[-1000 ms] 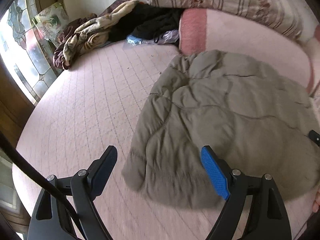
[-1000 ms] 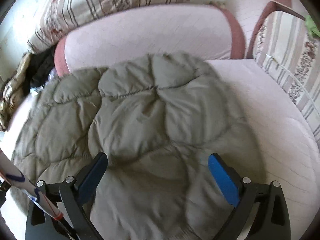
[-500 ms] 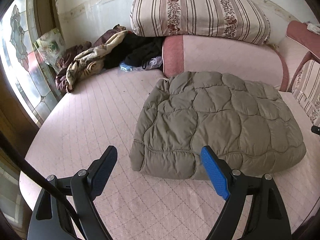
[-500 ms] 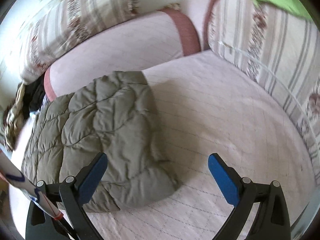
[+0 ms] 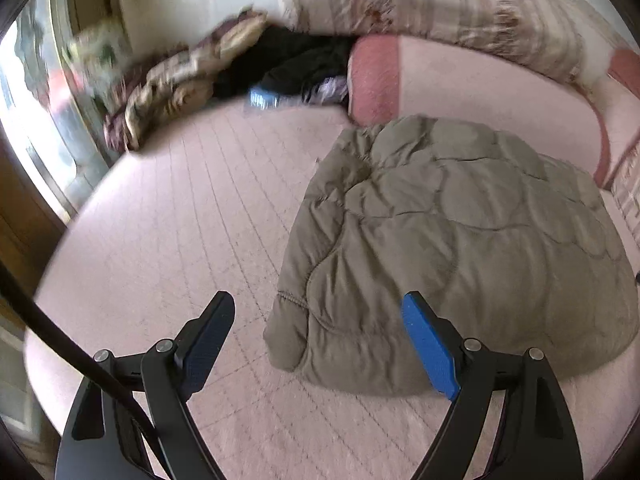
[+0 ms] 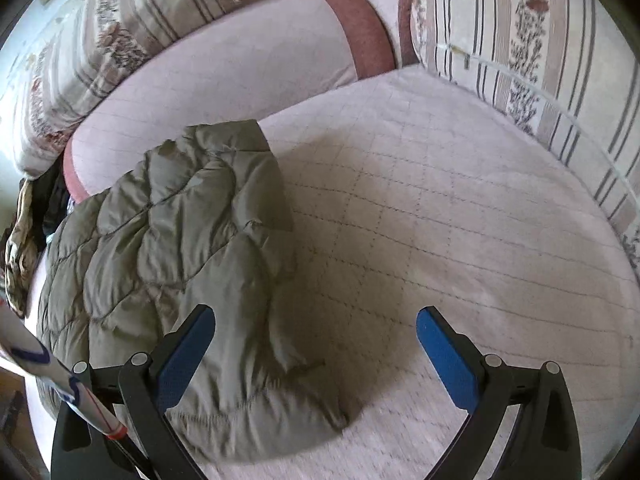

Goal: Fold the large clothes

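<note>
An olive-green quilted jacket (image 5: pixel 452 240) lies folded in a puffy block on the pink quilted bed (image 5: pixel 180 216). In the left wrist view my left gripper (image 5: pixel 320 328) is open and empty, hovering over the jacket's near left corner. The jacket (image 6: pixel 172 248) also shows in the right wrist view, at the left. My right gripper (image 6: pixel 316 344) is open and empty above the jacket's near right edge, its left finger over the jacket and its right finger over the bed (image 6: pixel 460 220).
A pink bolster (image 5: pixel 460 84) and striped floral cushions (image 6: pixel 532 36) line the back and right side. A heap of dark and patterned clothes (image 5: pixel 224 72) lies at the far left by a window (image 5: pixel 28 92). A white stick (image 6: pixel 44 372) crosses the right view's lower left.
Both grippers have drawn closer to the jacket than half a second ago, after pulling back from it. The left view is blurred from motion. Both stay open and empty.
</note>
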`<state>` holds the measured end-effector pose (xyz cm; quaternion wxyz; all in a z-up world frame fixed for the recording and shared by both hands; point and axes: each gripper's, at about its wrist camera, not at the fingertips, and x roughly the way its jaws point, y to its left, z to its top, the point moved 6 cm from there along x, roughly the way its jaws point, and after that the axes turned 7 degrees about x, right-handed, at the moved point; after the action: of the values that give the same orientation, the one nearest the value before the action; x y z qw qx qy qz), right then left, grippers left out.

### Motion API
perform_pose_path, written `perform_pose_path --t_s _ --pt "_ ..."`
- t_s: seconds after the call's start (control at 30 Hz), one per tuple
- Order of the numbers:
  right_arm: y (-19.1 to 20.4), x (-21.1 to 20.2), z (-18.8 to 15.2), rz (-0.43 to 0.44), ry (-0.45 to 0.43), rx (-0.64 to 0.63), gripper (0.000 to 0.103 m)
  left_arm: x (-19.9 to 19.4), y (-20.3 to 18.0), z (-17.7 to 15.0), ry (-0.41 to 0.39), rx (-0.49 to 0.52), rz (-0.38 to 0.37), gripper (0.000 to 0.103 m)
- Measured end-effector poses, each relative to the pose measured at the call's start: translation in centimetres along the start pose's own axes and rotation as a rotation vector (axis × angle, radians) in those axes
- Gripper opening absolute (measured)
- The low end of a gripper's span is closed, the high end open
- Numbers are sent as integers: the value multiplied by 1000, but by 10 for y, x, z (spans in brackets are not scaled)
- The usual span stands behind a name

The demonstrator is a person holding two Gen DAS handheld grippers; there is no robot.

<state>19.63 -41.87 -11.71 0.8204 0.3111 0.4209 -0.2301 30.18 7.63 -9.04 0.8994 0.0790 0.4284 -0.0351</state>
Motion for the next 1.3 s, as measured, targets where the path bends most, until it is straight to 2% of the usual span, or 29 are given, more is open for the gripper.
perform_pose_path --t_s 0.13,0.17,0.23,0.33,0.37,0.43,0.53,0.57,0.67,0.77,0.83,0.93,1.0,1.07,1.17,1.3 --pt "-10 21 12 53 38 96 102 42 25 10 88 -148 -130 85" --pt "-12 25 13 71 51 115 103 55 32 13 109 -195 -189 85" --pt "-14 37 16 156 103 169 103 75 40 19 142 -251 -287 85" --pt "-13 53 14 265 171 218 103 101 47 26 183 -307 -413 85" --pt "-11 57 12 282 184 216 103 108 47 27 194 -322 -448 85" --pt "-4 68 8 301 211 188 103 126 44 27 232 -364 -575 85" --pt "3 79 5 344 233 173 103 142 27 25 278 -372 -699 86" --pt "5 81 6 351 230 161 103 143 23 24 283 -363 -718 91" --pt "16 87 4 368 245 111 103 147 6 24 269 -311 -725 99" --pt "33 94 -1 392 264 56 103 152 -5 28 260 -300 -696 103" --pt "42 98 -4 405 266 47 103 155 -8 29 266 -306 -649 103" --pt "51 99 -7 402 247 65 101 150 -17 34 255 -305 -525 103" --pt "56 94 -12 411 237 71 87 139 -24 36 228 -257 -450 94" --pt "57 85 -18 416 227 69 69 124 -30 38 199 -212 -422 70" --pt "55 68 -23 437 207 61 50 101 -31 36 174 -185 -390 51" --pt "51 47 -37 462 171 77 45 75 -27 22 149 -169 -334 46"
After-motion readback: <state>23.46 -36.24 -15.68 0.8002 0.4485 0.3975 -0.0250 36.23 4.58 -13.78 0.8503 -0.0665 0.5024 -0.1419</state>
